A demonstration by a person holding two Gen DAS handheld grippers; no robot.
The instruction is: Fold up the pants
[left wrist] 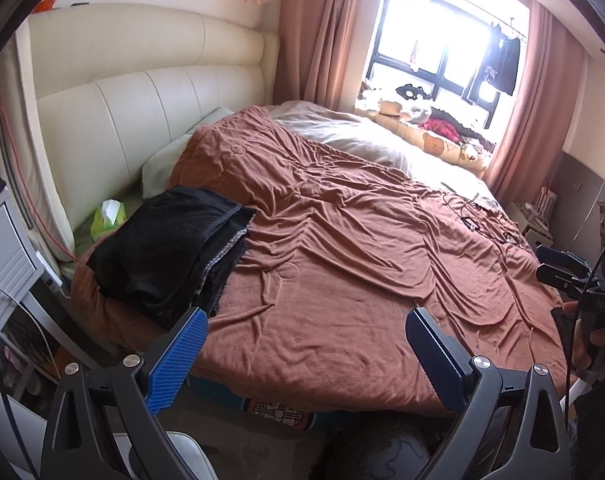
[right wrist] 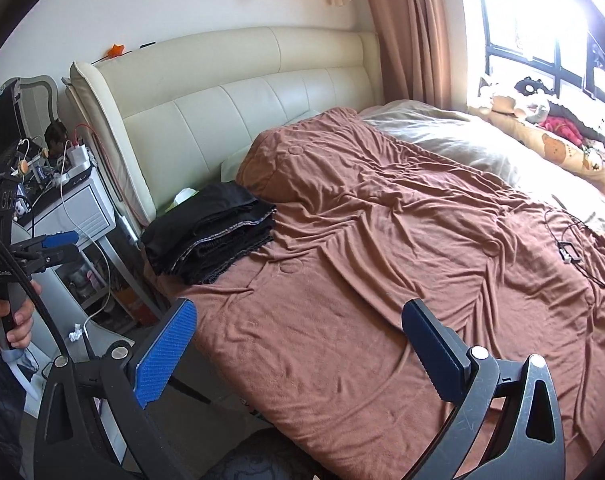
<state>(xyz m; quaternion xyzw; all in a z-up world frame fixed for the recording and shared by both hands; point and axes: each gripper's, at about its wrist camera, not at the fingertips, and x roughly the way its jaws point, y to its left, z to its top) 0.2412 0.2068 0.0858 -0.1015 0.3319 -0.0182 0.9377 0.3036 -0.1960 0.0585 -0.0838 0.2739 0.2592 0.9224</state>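
Observation:
A stack of folded black pants (left wrist: 170, 248) lies on the brown bedspread (left wrist: 362, 264) near the bed's left edge, close to the headboard; it also shows in the right wrist view (right wrist: 214, 236). My left gripper (left wrist: 306, 320) is open and empty, held above the near edge of the bed, right of the stack. My right gripper (right wrist: 298, 312) is open and empty, also above the near bed edge. The right gripper shows at the far right of the left wrist view (left wrist: 562, 268); the left gripper shows at the far left of the right wrist view (right wrist: 62, 246).
A cream padded headboard (left wrist: 142, 92) stands at the back left. A green tissue box (left wrist: 108, 216) sits beside the stack. A white nightstand (right wrist: 78, 204) with cables stands left of the bed. Black cables (right wrist: 574, 248) lie on the bedspread at right. Plush toys (left wrist: 406, 104) line the window sill.

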